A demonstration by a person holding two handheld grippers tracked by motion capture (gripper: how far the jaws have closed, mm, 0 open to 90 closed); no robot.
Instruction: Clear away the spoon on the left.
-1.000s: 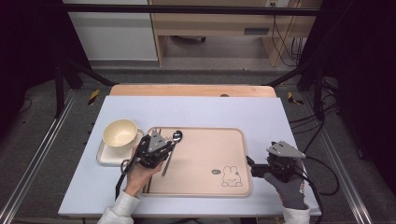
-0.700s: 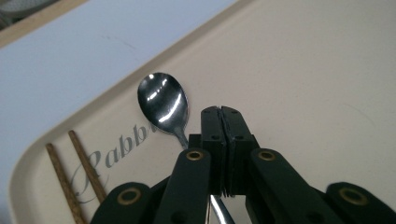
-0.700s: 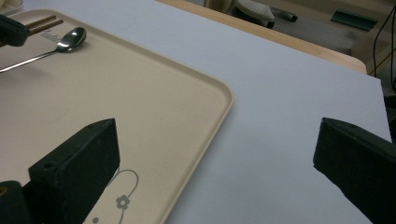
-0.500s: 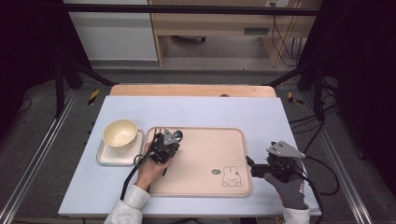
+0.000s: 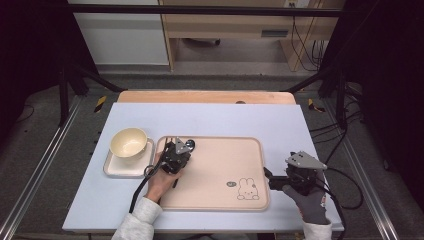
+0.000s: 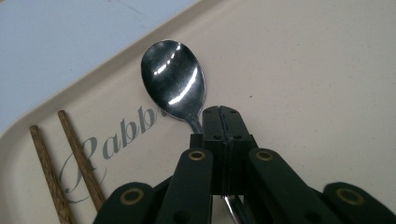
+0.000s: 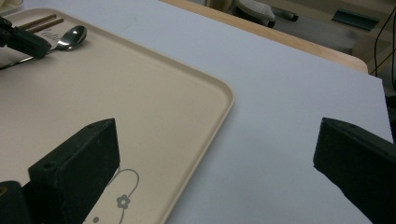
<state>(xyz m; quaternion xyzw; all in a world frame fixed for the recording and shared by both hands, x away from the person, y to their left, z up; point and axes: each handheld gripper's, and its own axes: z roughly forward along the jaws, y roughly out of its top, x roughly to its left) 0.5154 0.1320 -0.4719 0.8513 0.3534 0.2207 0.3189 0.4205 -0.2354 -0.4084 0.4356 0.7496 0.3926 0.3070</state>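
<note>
spoon pinched at the neck, tray's far-left corner

while my left claw clamps the spoon by its thin neck, the bowl end sits just over the beige tray, beside the chopsticks. i judge the risk is a twist or slip: the grip is narrow on smooth metal, so the spoon could swivel and drop. my right claw hangs wide and empty at the tray's right edge. a cream bowl, seemingly empty, rests on its small square plate.
</note>
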